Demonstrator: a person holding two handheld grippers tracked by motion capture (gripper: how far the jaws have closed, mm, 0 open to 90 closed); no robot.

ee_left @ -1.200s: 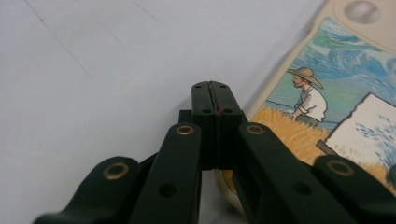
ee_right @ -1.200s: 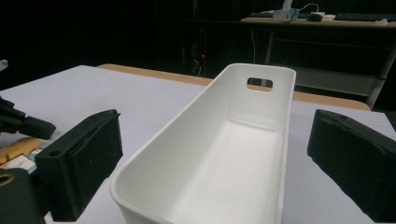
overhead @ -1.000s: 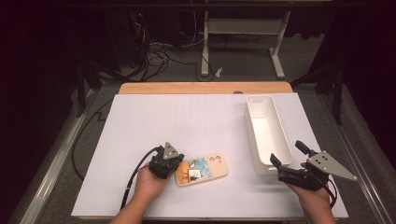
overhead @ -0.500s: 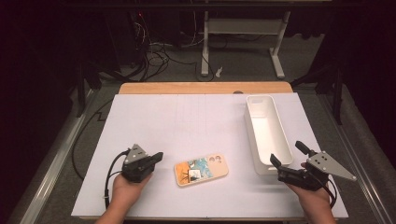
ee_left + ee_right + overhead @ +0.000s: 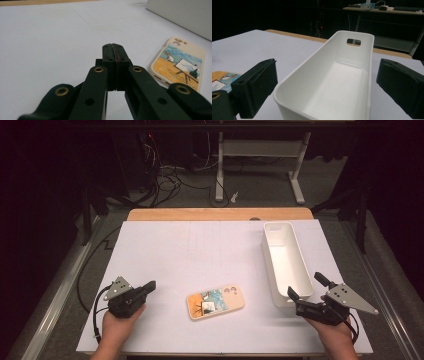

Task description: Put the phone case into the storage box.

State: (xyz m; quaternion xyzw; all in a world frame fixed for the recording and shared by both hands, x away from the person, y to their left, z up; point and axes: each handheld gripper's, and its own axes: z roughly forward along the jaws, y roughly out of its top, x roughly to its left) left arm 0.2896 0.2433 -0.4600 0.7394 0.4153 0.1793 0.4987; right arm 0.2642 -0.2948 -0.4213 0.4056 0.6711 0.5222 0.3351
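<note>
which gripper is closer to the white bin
Right. The right gripper sits open at the white bin's near end; the left gripper is shut, far across the table, beyond the phone case.

A phone case (image 5: pixel 215 302) with a painted picture lies flat on the white table (image 5: pixel 200 250). The left gripper (image 5: pixel 148 286), jaws together, sits well left of it. The right gripper (image 5: pixel 309 288) stands spread at the near end of the white bin (image 5: pixel 285 262), right of the phone case.

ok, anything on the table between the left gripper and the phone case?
Nothing. In the high view the white table cover is bare between the shut left gripper and the phone case; the two are apart.
</note>
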